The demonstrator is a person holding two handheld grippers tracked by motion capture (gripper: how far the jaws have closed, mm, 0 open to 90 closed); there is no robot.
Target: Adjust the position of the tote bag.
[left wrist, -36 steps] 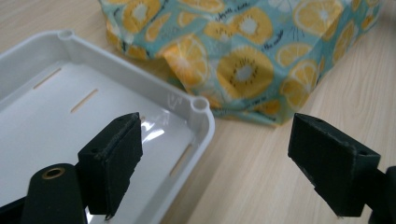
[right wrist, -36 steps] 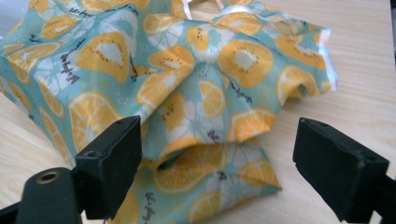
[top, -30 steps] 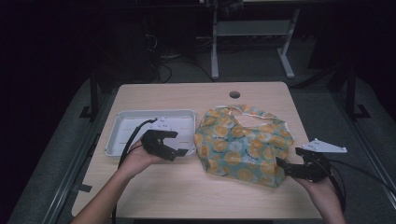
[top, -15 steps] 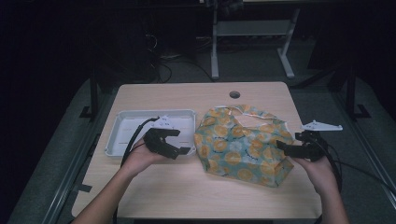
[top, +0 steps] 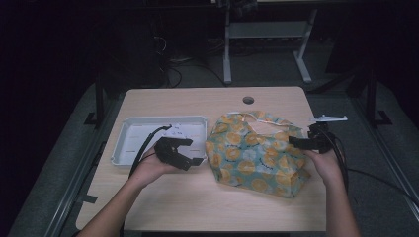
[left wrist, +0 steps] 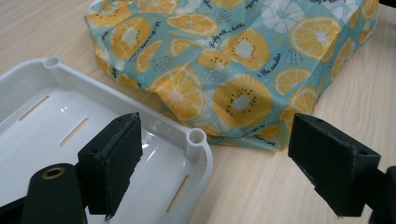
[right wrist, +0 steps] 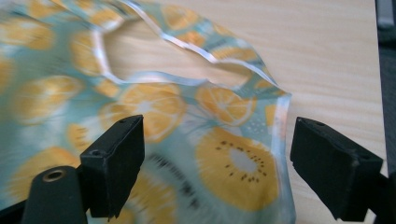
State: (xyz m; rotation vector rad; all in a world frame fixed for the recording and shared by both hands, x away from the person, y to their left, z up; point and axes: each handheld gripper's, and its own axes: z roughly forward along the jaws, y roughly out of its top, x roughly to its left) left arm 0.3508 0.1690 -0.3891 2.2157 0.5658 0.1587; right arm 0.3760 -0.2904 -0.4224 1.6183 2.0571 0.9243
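moved up the bag's right side within the last second, the right gripper [top: 300, 143], from the near right corner to the far right edge beside the handle opening; judged a reach for the mouth of the fruit-print bag [top: 254, 152]. jaws spread wide there, astride the rim, pinching nothing. barely shifted, the left gripper [top: 190, 157], spread wide too, empty, over the near right corner of the white tray [top: 129, 131]. lay right of that tray, mid-table, the bag.

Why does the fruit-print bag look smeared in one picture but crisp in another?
In the right gripper view the bag is blurred, most at the left; in the left gripper view its print is sharp; the high view is dim, with dark surroundings.
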